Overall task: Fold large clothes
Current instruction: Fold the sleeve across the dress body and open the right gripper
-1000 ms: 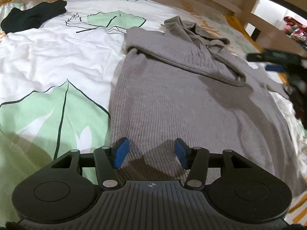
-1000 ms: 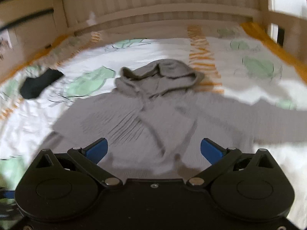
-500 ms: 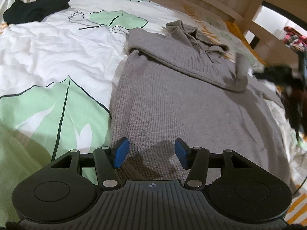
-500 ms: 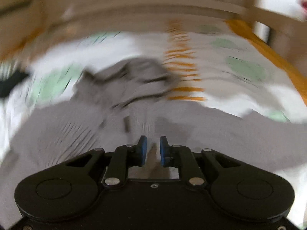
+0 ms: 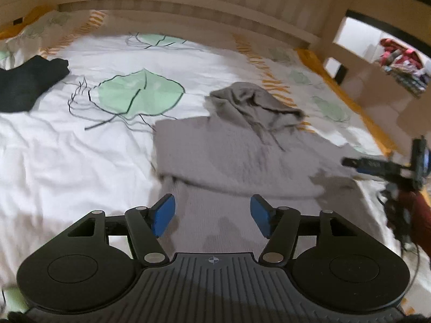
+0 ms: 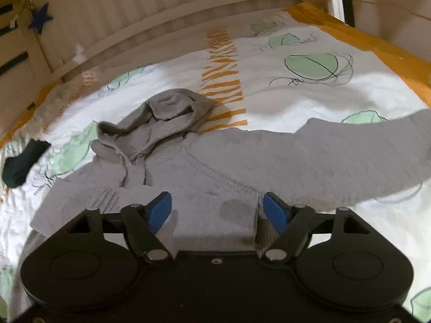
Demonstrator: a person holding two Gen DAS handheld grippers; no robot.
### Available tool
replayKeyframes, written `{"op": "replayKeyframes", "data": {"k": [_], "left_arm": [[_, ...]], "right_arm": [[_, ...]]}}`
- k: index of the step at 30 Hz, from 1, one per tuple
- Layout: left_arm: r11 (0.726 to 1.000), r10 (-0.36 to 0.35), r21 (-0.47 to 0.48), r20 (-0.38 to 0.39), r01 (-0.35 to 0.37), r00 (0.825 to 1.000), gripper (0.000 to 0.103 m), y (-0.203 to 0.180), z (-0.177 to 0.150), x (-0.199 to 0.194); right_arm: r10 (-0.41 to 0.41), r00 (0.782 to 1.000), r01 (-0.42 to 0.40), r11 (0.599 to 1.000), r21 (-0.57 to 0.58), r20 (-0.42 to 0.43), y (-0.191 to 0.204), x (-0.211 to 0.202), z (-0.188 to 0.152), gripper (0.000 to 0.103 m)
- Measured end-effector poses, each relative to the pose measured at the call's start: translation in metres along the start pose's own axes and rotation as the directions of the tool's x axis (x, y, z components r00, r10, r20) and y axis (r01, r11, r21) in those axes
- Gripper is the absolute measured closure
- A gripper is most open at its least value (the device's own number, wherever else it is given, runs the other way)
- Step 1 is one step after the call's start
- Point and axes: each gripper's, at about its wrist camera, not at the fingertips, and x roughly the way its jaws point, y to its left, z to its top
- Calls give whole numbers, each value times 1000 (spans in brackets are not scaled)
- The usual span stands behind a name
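A: Broadly, bed first. White duvet (image 5: 80, 161) with green leaf prints and orange zigzag stripes fills both views; pale wooden slatted headboard (image 5: 188, 2) runs along twelve o'clock.

B: Noted. Task item?

A: Grey knitted hoodie (image 5: 242, 156) lies flat on the duvet, centre of the left wrist view. Hood (image 5: 253, 105) crumpled toward one o'clock. One sleeve looks folded across the chest, its lower edge forming a line just past the left fingers. In the right wrist view the other sleeve (image 6: 363, 148) stretches out flat toward three o'clock, onto bare duvet.

B: Other cloth?

A: Dark garment (image 5: 27, 83) bunched at ten o'clock in the left view, well apart from the hoodie. Same item small at nine o'clock in the right view.

B: Left gripper (image 5: 212, 215)?

A: Above the hoodie's lower body, blue pads parted and jaws opening. Nothing between them; only fabric lying beneath.

B: Right gripper (image 6: 216, 210)?

A: Jaws opening too, pads set wide. A raised fold of grey knit sits between them, its edge close by the right-hand pad; the pads do not press it. In the left view that gripper shows at three o'clock, blurred, beside the hoodie's edge, with a dark red sleeve (image 5: 420, 215) behind it.

B: Small things?

A: Blue star (image 6: 40, 17) hanging on the headboard at eleven o'clock in the right view.
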Motion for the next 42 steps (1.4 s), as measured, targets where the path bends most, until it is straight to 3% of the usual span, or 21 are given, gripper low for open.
{"op": "replayKeyframes", "data": {"k": [3, 7, 10, 11, 12, 16, 19, 21, 23, 29, 31, 33, 34, 36, 42], "left_arm": [[1000, -4, 8, 6, 4, 1000, 43, -1, 15, 22], [1000, 11, 22, 34, -12, 999, 43, 2, 26, 49], [999, 53, 2, 29, -53, 998, 43, 9, 31, 78], [998, 68, -13, 22, -68, 997, 43, 13, 30, 86], [997, 78, -26, 23, -77, 997, 43, 16, 31, 91], [995, 104, -21, 59, -102, 993, 43, 16, 31, 97], [996, 90, 5, 92, -90, 992, 43, 9, 34, 97], [996, 85, 12, 102, -87, 991, 43, 5, 35, 103], [996, 92, 10, 93, -93, 991, 43, 4, 34, 114], [977, 215, 10, -1, -215, 977, 40, 22, 21, 148], [981, 195, -14, 0, -195, 981, 35, 35, 15, 151], [981, 193, -28, 1, -193, 981, 33, 39, 14, 149], [980, 199, -18, 0, -199, 980, 33, 38, 15, 147], [977, 214, -1, 1, -214, 977, 33, 34, 16, 146], [976, 217, -40, 59, -215, 974, 34, 16, 18, 117]], "right_arm": [[-32, 999, 32, 999, -5, -38, -5, 14, -1, 25], [1, 997, 0, 1000, 20, -72, -9, 20, -12, 27], [-4, 998, 2, 1000, -31, -60, -1, 21, -18, 58], [-5, 998, 2, 999, -44, -58, 2, 21, -18, 79], [5, 998, -8, 998, -55, -58, 6, 20, -17, 87], [24, 999, -29, 988, -150, -38, 28, 7, 7, 88], [68, 995, -50, 972, -230, 71, 46, -18, 39, 88], [82, 987, -49, 972, -230, 139, 47, -31, 58, 88], [56, 987, -25, 978, -205, 149, 40, -27, 66, 88], [-68, 997, 61, 985, -162, -35, 8, 33, 43, 87], [-86, 994, 75, 986, -149, -71, 1, 44, 30, 80], [-125, 988, 110, 983, -149, -92, -5, 50, 19, 66], [-143, 986, 128, 979, -157, -86, -6, 51, 15, 55], [-166, 984, 157, 976, -148, -56, -9, 45, 9, 46], [-138, 986, 148, 982, -119, 90, -3, 6, 3, 45]]}}
